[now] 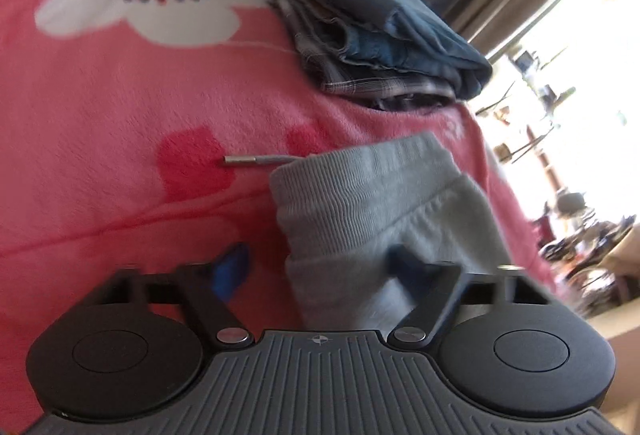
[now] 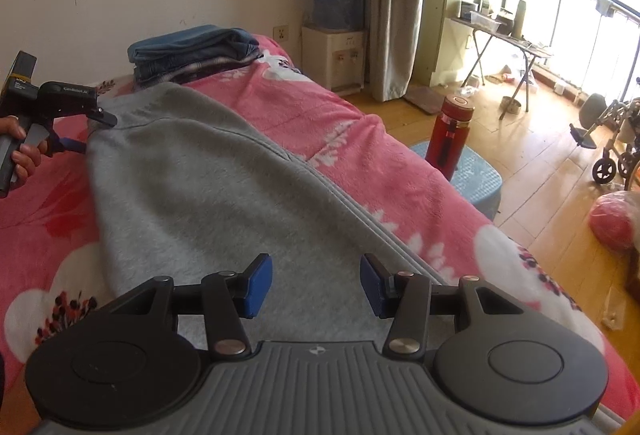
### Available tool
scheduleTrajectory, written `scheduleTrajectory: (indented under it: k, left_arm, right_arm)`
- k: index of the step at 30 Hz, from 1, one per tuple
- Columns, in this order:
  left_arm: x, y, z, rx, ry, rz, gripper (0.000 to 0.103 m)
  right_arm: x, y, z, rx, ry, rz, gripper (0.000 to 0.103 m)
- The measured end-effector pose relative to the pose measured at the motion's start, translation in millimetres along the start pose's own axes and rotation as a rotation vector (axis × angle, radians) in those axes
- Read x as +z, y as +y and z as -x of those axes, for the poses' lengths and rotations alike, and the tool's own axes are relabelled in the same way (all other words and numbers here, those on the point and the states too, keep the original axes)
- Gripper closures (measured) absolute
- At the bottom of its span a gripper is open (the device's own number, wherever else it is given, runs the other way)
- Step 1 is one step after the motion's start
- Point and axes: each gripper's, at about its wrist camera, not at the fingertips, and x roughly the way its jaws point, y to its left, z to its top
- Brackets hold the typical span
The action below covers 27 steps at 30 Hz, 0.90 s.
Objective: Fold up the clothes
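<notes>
Folded pile [image 2: 192,51] blocks far bed end; pink blanket [image 2: 48,219] left of grey garment [image 2: 224,195] free.

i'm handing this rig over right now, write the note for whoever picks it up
Left gripper: at the far ribbed hem of the grey fleece sweatshirt, fabric between its jaws; whether the pads press cannot be told.
Right gripper: open, empty, over the sweatshirt's near end.
Sweatshirt lies lengthwise on the pink floral blanket; its metal-tipped drawcord trails onto the blanket.
Done: folded stack of blue denim and plaid clothes at the far end of the bed.
Left: fold the sweatshirt, add it to the stack.
</notes>
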Motion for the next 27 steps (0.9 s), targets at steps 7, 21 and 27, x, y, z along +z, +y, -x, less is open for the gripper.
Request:
scheduleTrajectory:
  k: [7,21,27]
  left_arm:
    - [0.2,-1.3,-12.5,-0.047,-0.036,-0.006,0.038]
    - [-43.4,-109.8,75.2,-0.193,-0.299,-0.484,0.074]
    - [-121.1,-190.8,108.4,-0.407,-0.271,-0.896,0.074]
  right_arm:
    - [-15.0,-6.2,-16.3,0.012,0.047,-0.066,0.052]
    - [-36.5,-32.6,5.0,-0.023,0.068,-0.189,0.053]
    - [-51.2,-51.5,41.3,-0.051,0.059,-0.265,0.053]
